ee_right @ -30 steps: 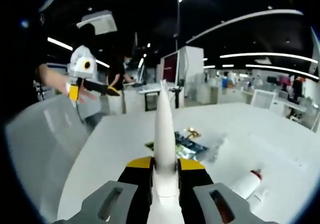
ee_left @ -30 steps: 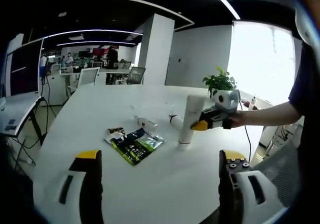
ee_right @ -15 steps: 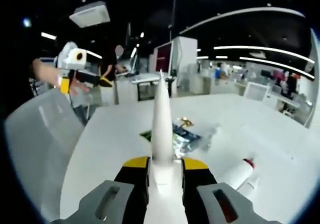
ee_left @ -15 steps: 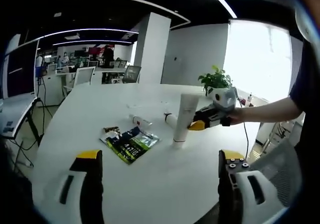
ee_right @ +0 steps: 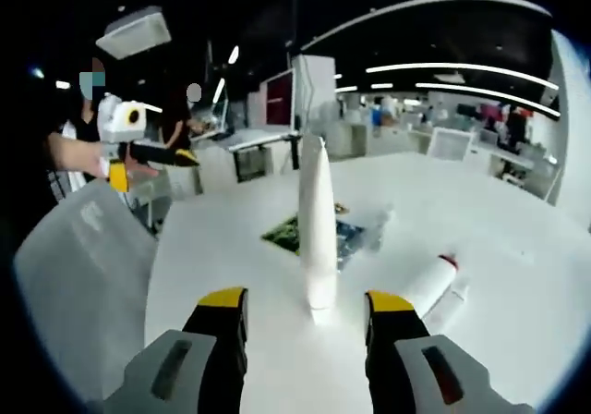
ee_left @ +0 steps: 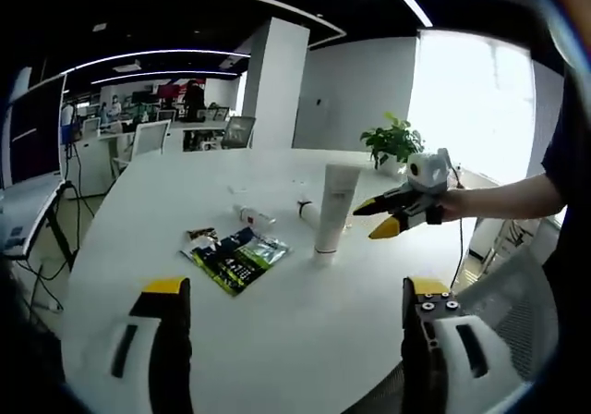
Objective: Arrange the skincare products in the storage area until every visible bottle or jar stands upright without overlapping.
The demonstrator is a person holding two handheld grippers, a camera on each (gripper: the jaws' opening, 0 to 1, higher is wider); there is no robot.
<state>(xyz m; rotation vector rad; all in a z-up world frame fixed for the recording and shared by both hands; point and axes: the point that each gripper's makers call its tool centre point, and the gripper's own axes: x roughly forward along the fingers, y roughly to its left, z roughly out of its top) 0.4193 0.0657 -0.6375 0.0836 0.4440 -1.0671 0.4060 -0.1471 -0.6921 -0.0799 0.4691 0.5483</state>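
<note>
right gripper view: upright tube (ee_right: 317,229), tongs (ee_right: 306,305) apart

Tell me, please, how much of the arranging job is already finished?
One white tube stands upright on its cap, free between the open right gripper. Two small tubes lie flat on the table and need standing. The left gripper is open, holding nothing.

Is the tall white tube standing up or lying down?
Standing up. The tall white tube rests cap-down on the table, free between the right gripper's open jaws.
</note>
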